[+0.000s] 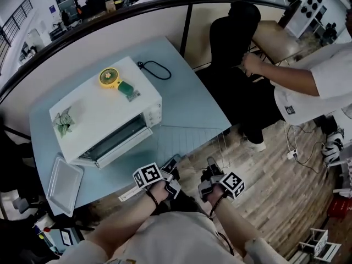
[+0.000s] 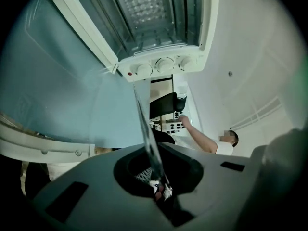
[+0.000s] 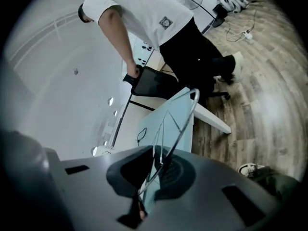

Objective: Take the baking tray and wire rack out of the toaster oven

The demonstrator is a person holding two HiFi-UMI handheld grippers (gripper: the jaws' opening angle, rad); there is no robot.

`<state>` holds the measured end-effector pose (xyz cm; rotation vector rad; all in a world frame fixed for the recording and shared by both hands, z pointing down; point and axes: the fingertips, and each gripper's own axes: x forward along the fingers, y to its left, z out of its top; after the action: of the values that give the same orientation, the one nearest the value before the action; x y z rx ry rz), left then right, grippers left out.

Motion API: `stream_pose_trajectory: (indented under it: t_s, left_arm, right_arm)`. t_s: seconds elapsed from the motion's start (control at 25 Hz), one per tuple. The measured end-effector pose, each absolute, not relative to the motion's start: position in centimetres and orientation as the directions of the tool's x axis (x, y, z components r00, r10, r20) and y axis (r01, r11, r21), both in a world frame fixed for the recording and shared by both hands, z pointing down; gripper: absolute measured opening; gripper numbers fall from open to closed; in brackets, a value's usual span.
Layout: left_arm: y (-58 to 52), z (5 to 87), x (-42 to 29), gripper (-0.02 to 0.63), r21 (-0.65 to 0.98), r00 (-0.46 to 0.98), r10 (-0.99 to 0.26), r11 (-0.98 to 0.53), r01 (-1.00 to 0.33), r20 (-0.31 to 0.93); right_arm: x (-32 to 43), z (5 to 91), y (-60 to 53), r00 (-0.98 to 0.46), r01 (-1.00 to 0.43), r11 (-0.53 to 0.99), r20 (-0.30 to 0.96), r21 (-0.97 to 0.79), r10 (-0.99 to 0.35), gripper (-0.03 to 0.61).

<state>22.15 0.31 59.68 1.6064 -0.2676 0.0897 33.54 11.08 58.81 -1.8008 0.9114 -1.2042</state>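
Both jaws were pressed together on the wire rack: the left gripper pinched one edge wire, the right gripper the rim loop. The rack was outside the toaster oven, held over the near edge of the surface. The baking tray lay on the surface, left of the oven's open door.

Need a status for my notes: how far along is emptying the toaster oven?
Done: the baking tray lies on the table beside the open toaster oven. In hand: the left gripper and right gripper are both shut on the wire rack, clear of the oven. Left: setting the rack down.
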Motion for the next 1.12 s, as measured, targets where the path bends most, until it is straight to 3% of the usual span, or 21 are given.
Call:
stream_pose_trajectory:
  t_s: [0.64, 0.88, 1.12]
  left_arm:
    - [-3.3, 66.0, 27.5, 0.033, 0.94, 0.931, -0.137, 0.102, -0.326, 0.338]
    - [-3.9, 68.1, 29.1, 0.107, 0.903, 0.902, -0.152, 0.221, -0.368, 0.405]
    - [-5.1, 69.1, 29.2, 0.138, 0.874, 0.865, -0.169, 0.22, -0.434, 0.472]
  right_arm:
    - [40.2, 64.6, 6.1, 0.273, -0.235, -0.544, 0.483, -0.805, -0.832, 0.027]
    - [43.0, 66.3, 4.5, 0.265, -0.309, -0.618, 0.558, -0.723, -0.786, 0.072]
    - [46.9, 68.0, 3.6, 0.275, -0.323, -0.7, 0.645, -0.636, -0.713, 0.144]
